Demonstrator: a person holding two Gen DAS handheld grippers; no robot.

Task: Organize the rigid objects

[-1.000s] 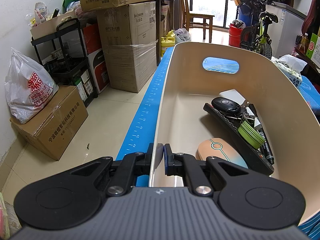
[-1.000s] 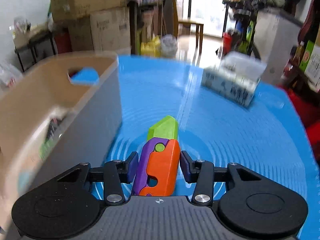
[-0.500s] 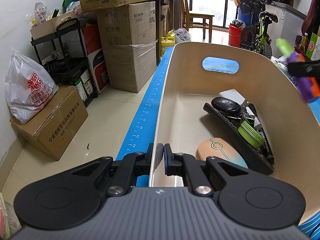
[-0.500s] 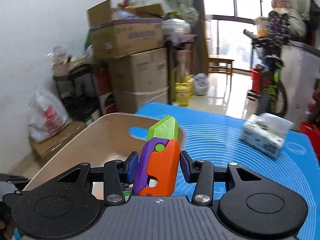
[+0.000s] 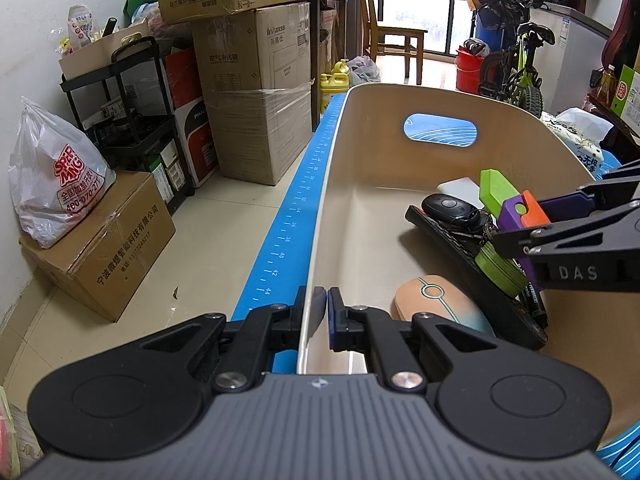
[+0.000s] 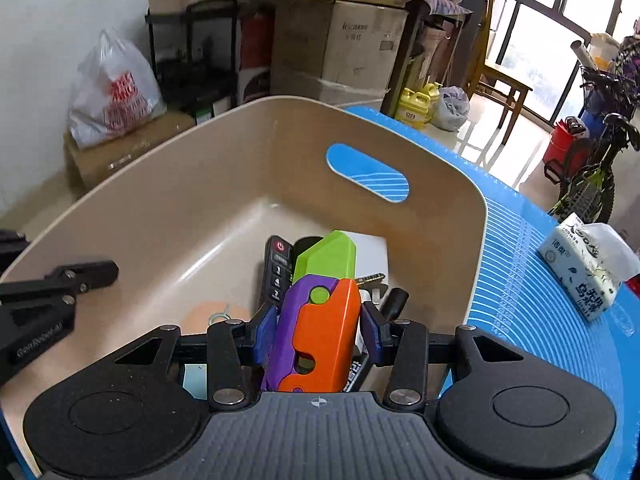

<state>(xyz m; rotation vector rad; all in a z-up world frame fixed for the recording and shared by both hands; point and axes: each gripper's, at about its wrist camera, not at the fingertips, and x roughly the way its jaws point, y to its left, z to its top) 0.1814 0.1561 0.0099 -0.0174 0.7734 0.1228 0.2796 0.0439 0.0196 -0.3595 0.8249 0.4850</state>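
My right gripper (image 6: 318, 326) is shut on a purple, orange and green toy knife (image 6: 320, 320) and holds it inside the beige bin (image 6: 240, 152), above the things in it. The toy (image 5: 508, 204) and the right gripper also show in the left wrist view. My left gripper (image 5: 320, 308) is shut on the bin's near rim (image 5: 310, 280). In the bin lie a black remote (image 5: 472, 272), a car key (image 5: 448, 206), a green disc (image 5: 500, 268), an orange mouse (image 5: 436, 304) and a white box (image 5: 460, 188).
The bin stands on a blue mat (image 6: 540, 280) on the table. A tissue pack (image 6: 588, 264) lies on the mat to the right. Cardboard boxes (image 5: 256, 92), a shelf cart (image 5: 120, 112) and a plastic bag (image 5: 56, 184) stand on the floor to the left.
My right gripper has carried the toy knife from above the mat, over the bin's right wall and down into the bin. My left gripper has stayed clamped on the rim.
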